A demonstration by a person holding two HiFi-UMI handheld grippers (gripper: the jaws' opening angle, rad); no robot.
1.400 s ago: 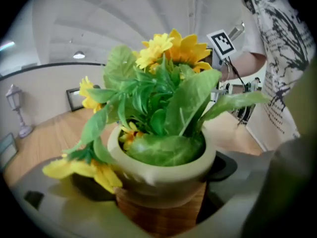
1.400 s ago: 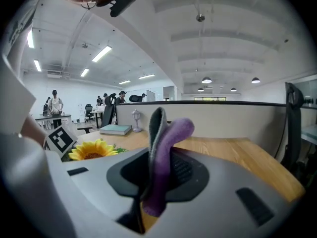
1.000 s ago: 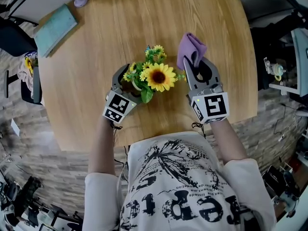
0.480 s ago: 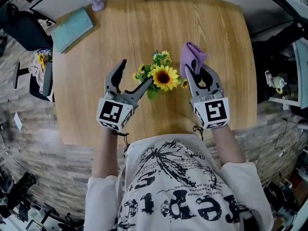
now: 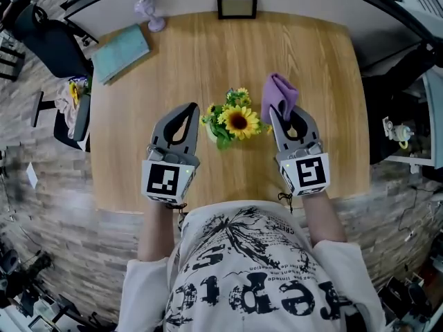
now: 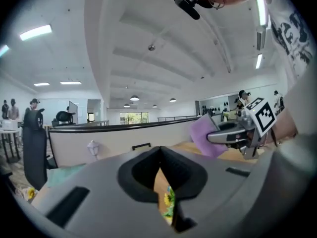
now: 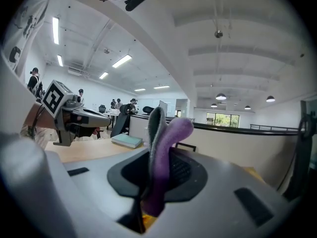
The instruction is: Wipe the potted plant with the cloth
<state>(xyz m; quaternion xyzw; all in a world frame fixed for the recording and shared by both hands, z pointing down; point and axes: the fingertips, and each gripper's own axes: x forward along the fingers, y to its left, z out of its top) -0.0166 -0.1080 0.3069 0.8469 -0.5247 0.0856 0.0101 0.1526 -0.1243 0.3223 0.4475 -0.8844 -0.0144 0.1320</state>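
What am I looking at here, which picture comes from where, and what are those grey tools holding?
No robot: a person holds a grey two-jaw hand-held gripper in each hand. The head view looks down from the person's head; each gripper view rides on its own hand-held gripper. The left hand-held gripper has just closed its jaws on nothing. The right hand-held gripper pinches a folded purple cloth. On the light wooden table are a small potted sunflower plant, a teal book and a black picture frame.

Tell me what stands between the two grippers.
The potted sunflower plant stands between the left gripper and the right gripper holding the purple cloth; the head view shows it.
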